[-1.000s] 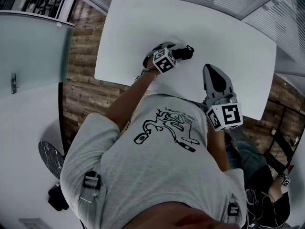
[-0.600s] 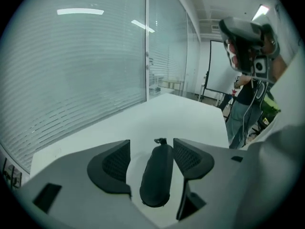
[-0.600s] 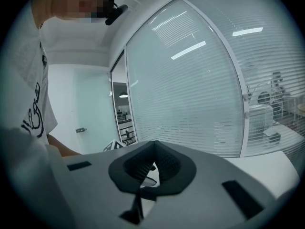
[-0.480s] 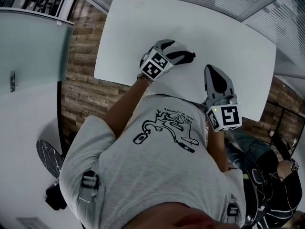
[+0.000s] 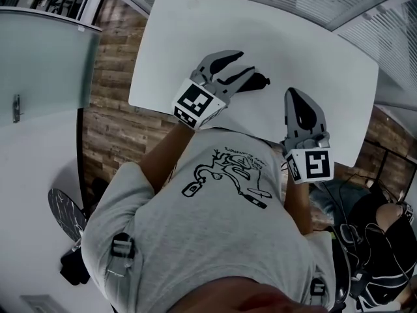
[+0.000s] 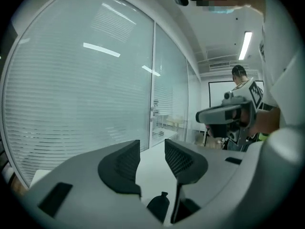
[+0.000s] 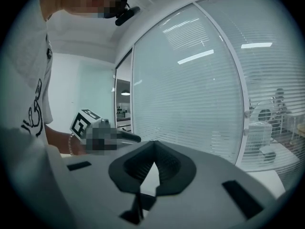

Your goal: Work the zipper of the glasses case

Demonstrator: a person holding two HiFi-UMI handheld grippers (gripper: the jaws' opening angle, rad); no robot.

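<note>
Case (image 5: 259, 80): one, dark and rounded, lies on the one smooth white table (image 5: 313, 51), partly hidden by the left gripper (image 5: 233, 67). Both grippers are grey plastic with ribbed black pads. The left jaws, just closing, stand half apart around nothing. The right gripper (image 5: 297, 98) is pinched together, empty.

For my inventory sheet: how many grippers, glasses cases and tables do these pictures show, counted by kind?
Grippers: 2, the left gripper, jaws just closed partway with nothing between them, and the right gripper, shut and empty.
Glasses case: 1.
Table: 1.
Total: 4.
</note>
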